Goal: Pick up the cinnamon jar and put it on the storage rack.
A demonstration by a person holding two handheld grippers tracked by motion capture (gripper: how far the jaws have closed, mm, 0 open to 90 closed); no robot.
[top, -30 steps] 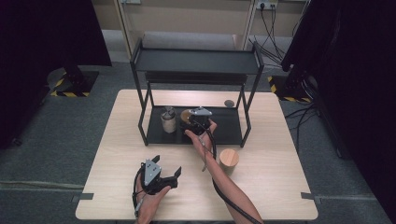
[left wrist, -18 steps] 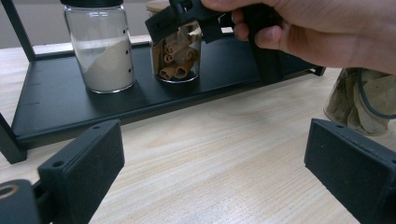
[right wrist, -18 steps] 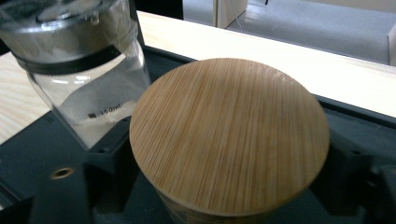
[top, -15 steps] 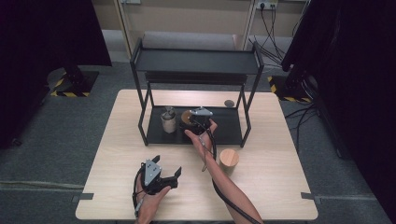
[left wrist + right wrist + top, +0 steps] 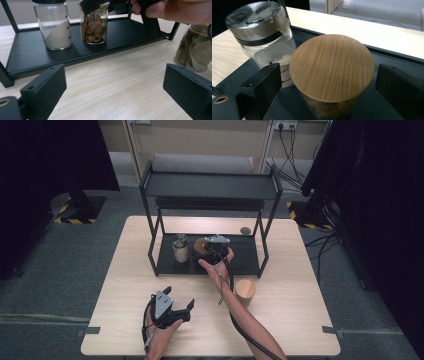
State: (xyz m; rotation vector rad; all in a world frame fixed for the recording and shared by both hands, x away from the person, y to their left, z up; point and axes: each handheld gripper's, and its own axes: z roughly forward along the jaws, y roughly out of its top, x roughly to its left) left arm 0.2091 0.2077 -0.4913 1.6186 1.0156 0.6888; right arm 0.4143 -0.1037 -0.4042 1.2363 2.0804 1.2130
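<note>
Hovering right tongs [image 5: 327,82] spread wide, straddling upright cinnamon jar [image 5: 332,75] on rack shelf [image 5: 240,257]; left tongs [image 5: 176,309] released, idle on tabletop [image 5: 300,320], farther.

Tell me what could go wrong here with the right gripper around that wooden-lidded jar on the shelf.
The right gripper is open, its jaws on either side of the cinnamon jar without touching. The powder jar stands close beside it, so a sideways move may knock it over. The rack's top shelf hangs overhead, so a careless move upward could hit it. The leaf jar sits beside the right forearm and could be swept.
</note>
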